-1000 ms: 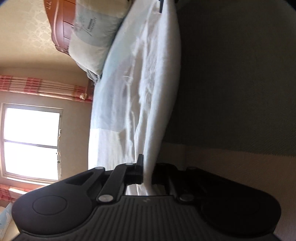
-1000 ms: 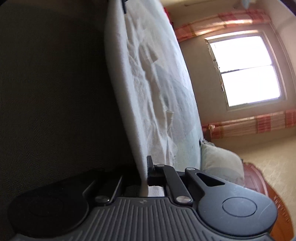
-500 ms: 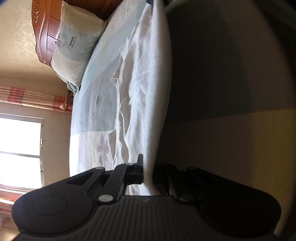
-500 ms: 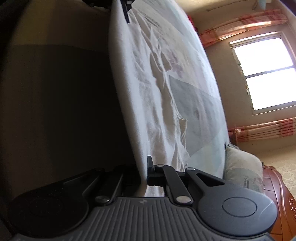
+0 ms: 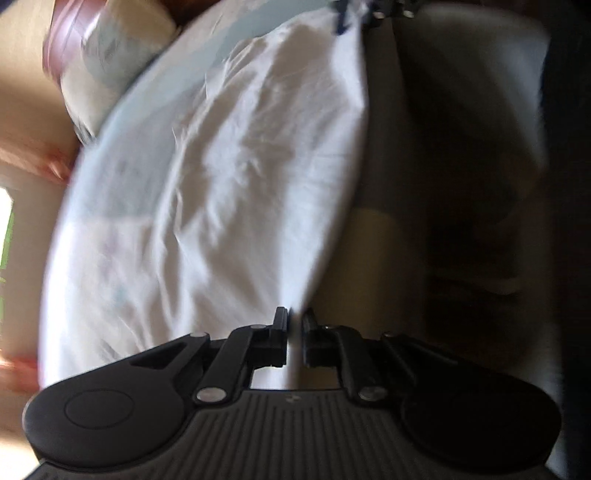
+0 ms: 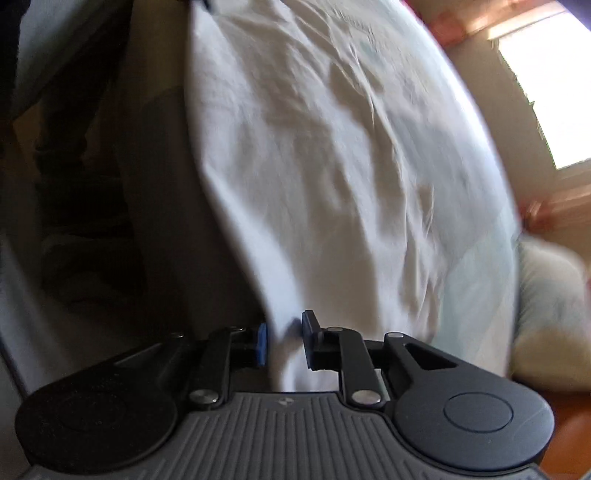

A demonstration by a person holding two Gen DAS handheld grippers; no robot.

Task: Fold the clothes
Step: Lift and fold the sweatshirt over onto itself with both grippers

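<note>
Left tongs: left gripper [image 5: 294, 332] has its two black fingers drawn close with a narrow slit between them, clenched on an edge of the white garment [image 5: 236, 177]; cloth runs through the slit and on below it.
Right tongs: right gripper [image 6: 284, 339] has its fingers parted wider; the white garment [image 6: 332, 155] passes between them, and I cannot tell whether the pads press it or have let go.
Pose, left: camera rolled onto its side, so the bed [image 5: 122, 192] stands as a curved wall at the left of the view, with the fingers pointing along the garment's edge.
Pose, right: rolled the opposite way, the bed [image 6: 491, 206] curving down the right of the view.
Garment: white and wrinkled, stretched between the two grippers, its surface spread across the pale bed; its straight edge is outlined against a dark, shadowed area.
Far end: in the left view, the other gripper's dark tip [image 5: 343, 22] shows at the top, at the garment's far corner.
Pillow: pale, near the reddish headboard [image 5: 59, 33] at upper left; pillow [image 6: 546, 317] at right in the right view.
Window: bright, upper right [image 6: 546, 88].
Sharpness: both views are motion-blurred.
</note>
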